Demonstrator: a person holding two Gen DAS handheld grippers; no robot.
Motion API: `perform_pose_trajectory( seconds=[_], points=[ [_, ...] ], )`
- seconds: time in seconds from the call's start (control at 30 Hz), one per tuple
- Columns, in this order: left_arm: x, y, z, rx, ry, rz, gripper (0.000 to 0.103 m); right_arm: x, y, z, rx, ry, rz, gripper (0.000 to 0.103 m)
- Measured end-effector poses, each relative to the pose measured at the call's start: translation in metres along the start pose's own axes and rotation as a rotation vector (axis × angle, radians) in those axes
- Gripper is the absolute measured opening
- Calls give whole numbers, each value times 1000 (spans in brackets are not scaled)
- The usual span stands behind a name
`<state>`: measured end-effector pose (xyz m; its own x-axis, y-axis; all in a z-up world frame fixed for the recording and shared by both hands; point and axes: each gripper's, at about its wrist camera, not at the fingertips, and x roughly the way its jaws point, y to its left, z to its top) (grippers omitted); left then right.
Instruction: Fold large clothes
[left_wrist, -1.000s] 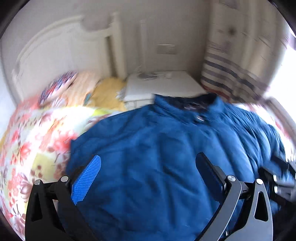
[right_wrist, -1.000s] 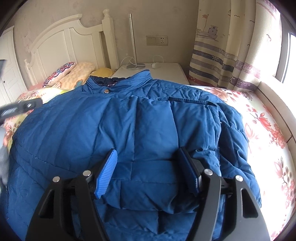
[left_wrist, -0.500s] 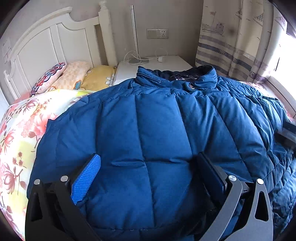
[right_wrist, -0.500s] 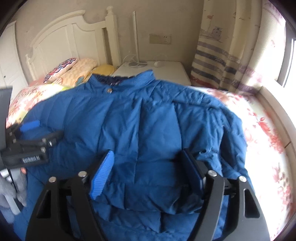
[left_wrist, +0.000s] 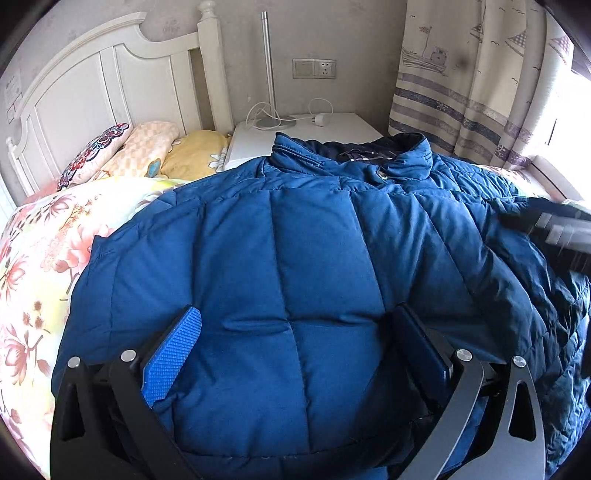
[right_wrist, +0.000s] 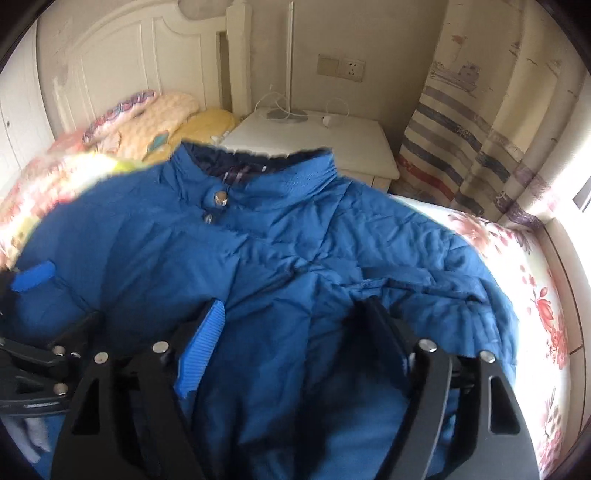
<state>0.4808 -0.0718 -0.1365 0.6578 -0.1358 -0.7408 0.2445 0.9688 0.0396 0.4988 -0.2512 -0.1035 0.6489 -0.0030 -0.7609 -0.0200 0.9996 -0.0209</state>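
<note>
A large blue quilted puffer jacket (left_wrist: 314, 258) lies spread on the bed, collar toward the headboard; it also fills the right wrist view (right_wrist: 295, 266). My left gripper (left_wrist: 295, 343) is open, its fingers wide apart over the jacket's lower left part. My right gripper (right_wrist: 291, 339) is open over the jacket's lower right part, fingers spread. The left gripper shows at the left edge of the right wrist view (right_wrist: 33, 280), and the right gripper is a blur at the right edge of the left wrist view (left_wrist: 561, 229).
A floral bedspread (left_wrist: 37, 258) covers the bed. Pillows (left_wrist: 147, 151) lie by the white headboard (left_wrist: 110, 81). A white nightstand (left_wrist: 306, 133) with a lamp pole and cable stands behind. A striped curtain (left_wrist: 461, 92) hangs at right by the window.
Both grippers have shifted over the jacket, the right one moving closer to the collar and tilting. Both stay open; the jacket lies much as before.
</note>
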Motion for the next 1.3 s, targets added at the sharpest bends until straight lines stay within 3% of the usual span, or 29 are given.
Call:
perform_pose_trajectory(
  seconds=[0.1,0.17,0.27,0.73,0.83,0.9,1.03,1.1,1.17,1.23,1.3],
  points=[
    [0,0,0,1,0,0,99,-15,-35,3,127,-75,-55,75],
    [0,0,0,1,-2,-3,99,0,-50,1,159,-27,-46,76],
    [0,1,-1,1,-2,-5,99,15,-48,-6,75,-46,-48,80],
    [-1,2,0,4,6,-7,99,21,-59,-7,112,-46,14,83],
    [-31,10,-6,27,-28,7,98,2,-63,-6,148,-19,40,82],
    [-57,21,-14,38,-88,28,98,-36,-62,-12,172,-78,86,82],
    [-63,54,-28,5,-51,88,98,-82,-36,-38,39,-103,95,83],
    [-44,68,-38,-37,29,91,99,-76,-20,-55,-40,-49,88,88],
    [-41,72,-40,-48,35,74,99,-52,-9,-71,-112,29,33,89],
    [-44,68,-38,-28,43,98,99,-44,-2,-80,-161,-2,3,93],
    [-55,68,-42,-33,38,105,98,-48,-3,-76,-136,22,9,93]
  ],
)
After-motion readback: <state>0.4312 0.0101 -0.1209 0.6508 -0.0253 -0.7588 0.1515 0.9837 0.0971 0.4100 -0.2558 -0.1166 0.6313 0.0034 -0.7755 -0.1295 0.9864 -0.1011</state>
